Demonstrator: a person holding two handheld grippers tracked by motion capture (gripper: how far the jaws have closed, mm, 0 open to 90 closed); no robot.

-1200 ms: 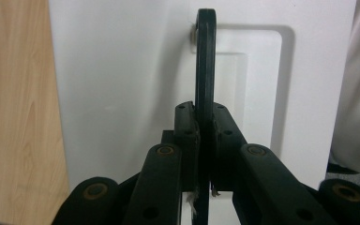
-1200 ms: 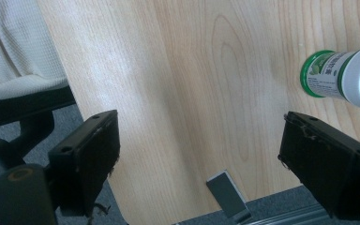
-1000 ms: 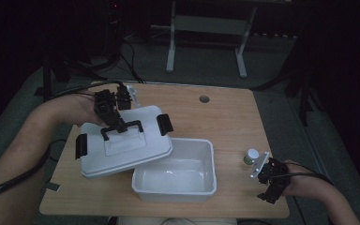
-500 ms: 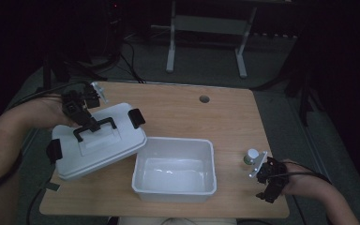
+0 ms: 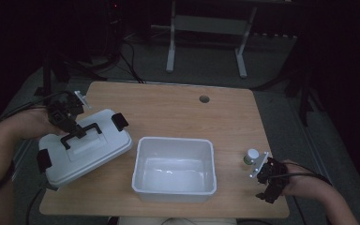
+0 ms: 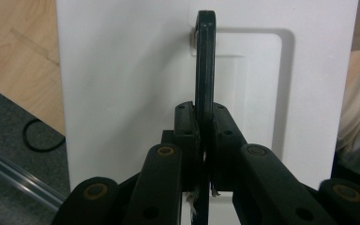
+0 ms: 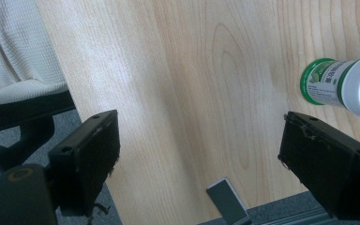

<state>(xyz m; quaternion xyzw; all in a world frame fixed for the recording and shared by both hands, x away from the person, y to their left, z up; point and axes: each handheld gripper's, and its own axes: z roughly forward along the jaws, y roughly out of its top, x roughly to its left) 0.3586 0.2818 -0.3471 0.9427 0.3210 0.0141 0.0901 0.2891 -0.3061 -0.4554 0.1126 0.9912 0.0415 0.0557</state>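
Over the table's left edge, we now carry the white lid (image 5: 86,150) clear of the open tub (image 5: 174,169), left gripper (image 5: 73,130) clamped on its black handle (image 6: 205,70), while our right gripper (image 5: 268,183) waits wide beside the small bottle (image 5: 251,156).

A light wooden table with a round cable hole (image 5: 204,99) near its far edge takes the middle of the frame, standing on a grey floor (image 5: 201,72). In the upper middle, a pale metal two-legged stand (image 5: 206,37) is on that floor. The room behind is very dark, with black cables (image 5: 122,65) at upper left.
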